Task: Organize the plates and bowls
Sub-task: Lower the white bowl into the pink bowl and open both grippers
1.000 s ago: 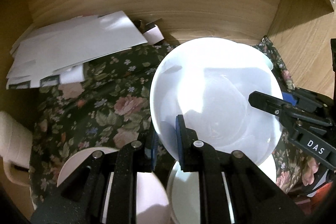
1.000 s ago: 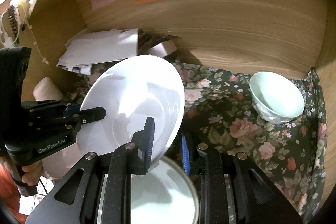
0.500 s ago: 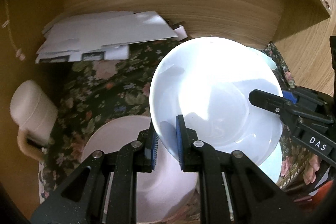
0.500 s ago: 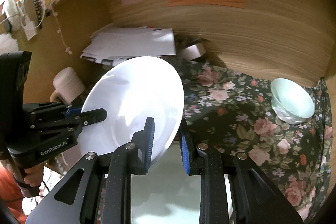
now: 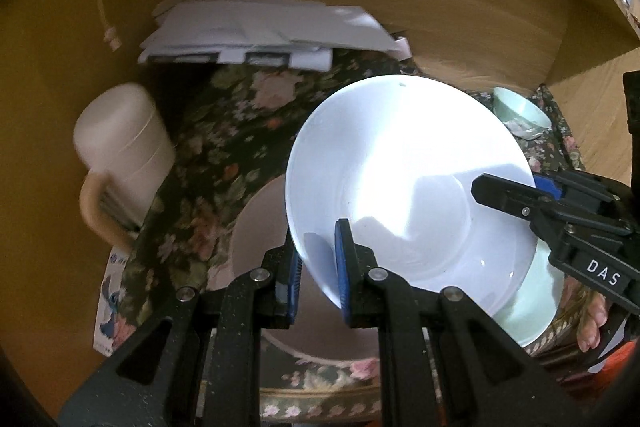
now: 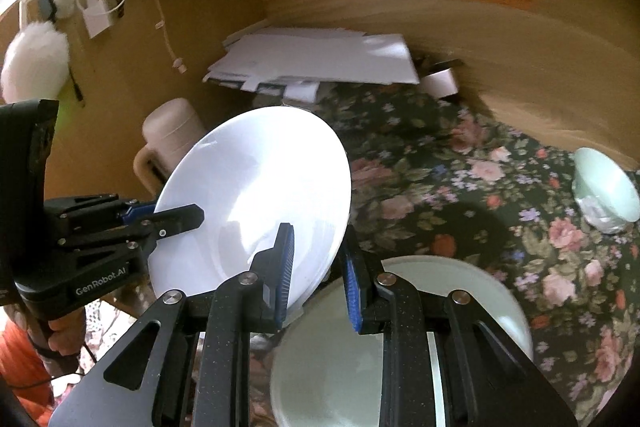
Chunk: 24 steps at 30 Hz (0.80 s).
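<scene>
A white plate (image 5: pixel 400 187) hangs tilted above the floral tablecloth, held by both grippers. My left gripper (image 5: pixel 318 259) is shut on its near-left rim, and one of its fingers (image 6: pixel 176 219) lies across the rim in the right wrist view. My right gripper (image 6: pixel 318 249) is shut on the white plate (image 6: pixel 256 187) at the opposite rim; one of its fingers (image 5: pixel 504 195) shows in the left wrist view. A pink plate (image 5: pixel 256 227) lies below the held plate's left side. A pale green plate (image 6: pixel 400 347) lies below the right side. A pale green bowl (image 6: pixel 604 191) stands far right.
A cream mug (image 5: pixel 124 147) stands at the left on the floral cloth (image 6: pixel 460 187). A stack of white papers (image 5: pixel 260 31) lies against the wooden back wall. Wooden side walls close in the left and right. A person's hand (image 6: pixel 60 339) grips the left tool.
Both grippers have carried the white plate leftward over the table. The mug and the pink plate have come into view, and the green bowl has slid toward the right edge.
</scene>
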{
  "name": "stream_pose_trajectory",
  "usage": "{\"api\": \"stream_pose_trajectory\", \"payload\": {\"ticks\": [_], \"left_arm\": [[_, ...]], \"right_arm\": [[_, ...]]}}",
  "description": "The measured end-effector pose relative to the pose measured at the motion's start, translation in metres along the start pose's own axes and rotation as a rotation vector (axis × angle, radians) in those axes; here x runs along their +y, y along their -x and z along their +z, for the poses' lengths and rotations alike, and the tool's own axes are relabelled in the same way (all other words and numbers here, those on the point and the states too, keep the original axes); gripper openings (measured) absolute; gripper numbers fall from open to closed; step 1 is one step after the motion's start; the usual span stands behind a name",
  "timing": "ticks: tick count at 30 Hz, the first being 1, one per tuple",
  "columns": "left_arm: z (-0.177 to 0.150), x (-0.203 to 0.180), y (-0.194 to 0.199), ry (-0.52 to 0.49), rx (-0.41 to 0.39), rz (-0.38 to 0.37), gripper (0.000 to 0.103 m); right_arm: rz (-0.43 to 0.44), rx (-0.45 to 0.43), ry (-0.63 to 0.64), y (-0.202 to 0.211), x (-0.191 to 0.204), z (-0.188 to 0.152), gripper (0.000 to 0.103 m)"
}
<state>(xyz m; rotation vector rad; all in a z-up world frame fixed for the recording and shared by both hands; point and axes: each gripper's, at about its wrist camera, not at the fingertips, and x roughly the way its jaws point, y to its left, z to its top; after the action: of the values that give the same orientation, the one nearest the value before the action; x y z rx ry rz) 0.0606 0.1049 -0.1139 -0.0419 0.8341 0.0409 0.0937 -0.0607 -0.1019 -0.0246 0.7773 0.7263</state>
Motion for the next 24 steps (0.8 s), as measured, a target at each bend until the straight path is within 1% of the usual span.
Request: {"api": "stream_pose_trajectory", "payload": {"ticks": [5,11,24], "left_arm": [[-0.013,0.015,-0.002,0.028,0.023,0.012,0.015],[-0.023,0.025,-0.008,0.043,0.046,0.016,0.015],[-0.025,0.029,-0.018,0.037,0.056,0.022,0.015]], "right_arm": [[0.025,0.029,0.012,-0.014,0.012,-0.005,0.021],[0.037,0.069,0.014,-0.029,0.02,-0.011,0.021],[0.016,0.124,0.023,-0.052,0.021,-0.017,0.021]]}}
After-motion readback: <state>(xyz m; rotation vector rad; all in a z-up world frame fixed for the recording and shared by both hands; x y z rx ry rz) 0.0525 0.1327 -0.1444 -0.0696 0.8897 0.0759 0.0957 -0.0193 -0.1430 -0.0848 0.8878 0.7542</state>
